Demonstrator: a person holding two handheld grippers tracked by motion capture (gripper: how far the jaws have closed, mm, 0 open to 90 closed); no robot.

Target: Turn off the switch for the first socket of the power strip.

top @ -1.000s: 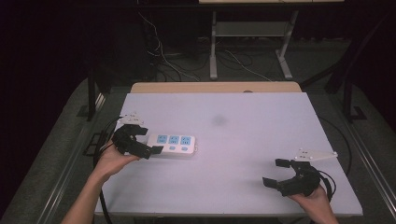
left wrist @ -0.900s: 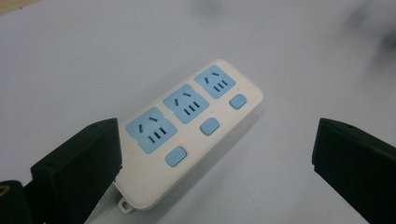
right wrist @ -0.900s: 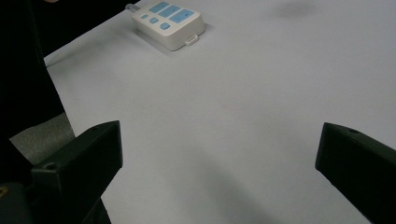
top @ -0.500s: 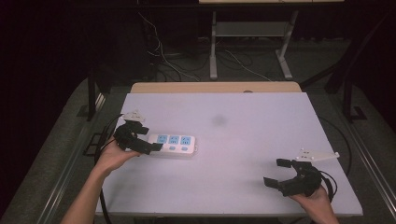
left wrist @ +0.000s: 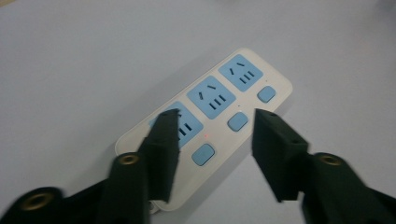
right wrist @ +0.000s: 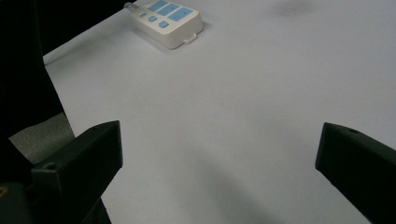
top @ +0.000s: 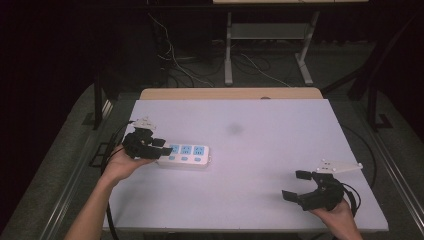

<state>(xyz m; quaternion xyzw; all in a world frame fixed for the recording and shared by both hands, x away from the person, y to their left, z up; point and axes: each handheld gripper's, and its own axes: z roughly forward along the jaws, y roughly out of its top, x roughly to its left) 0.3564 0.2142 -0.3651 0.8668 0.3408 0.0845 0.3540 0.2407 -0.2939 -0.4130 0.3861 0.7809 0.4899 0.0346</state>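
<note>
Two grippers on the table (top: 260, 125), and the action is at the left! The left gripper (left wrist: 212, 140) has just been closing its jaws around the near end of the white power strip (left wrist: 219, 107) (three blue sockets), one jaw over the strip, the other beside its edge, not yet pinching. The right gripper (top: 300, 186) sits well apart, jaws spread wide, holding nothing.

My left gripper (top: 162, 147) sits over the near end of the power strip (top: 190, 156), jaws just closing and straddling it without clear contact, while my right gripper (top: 295, 185) rests well apart from it, jaws spread wide.
</note>
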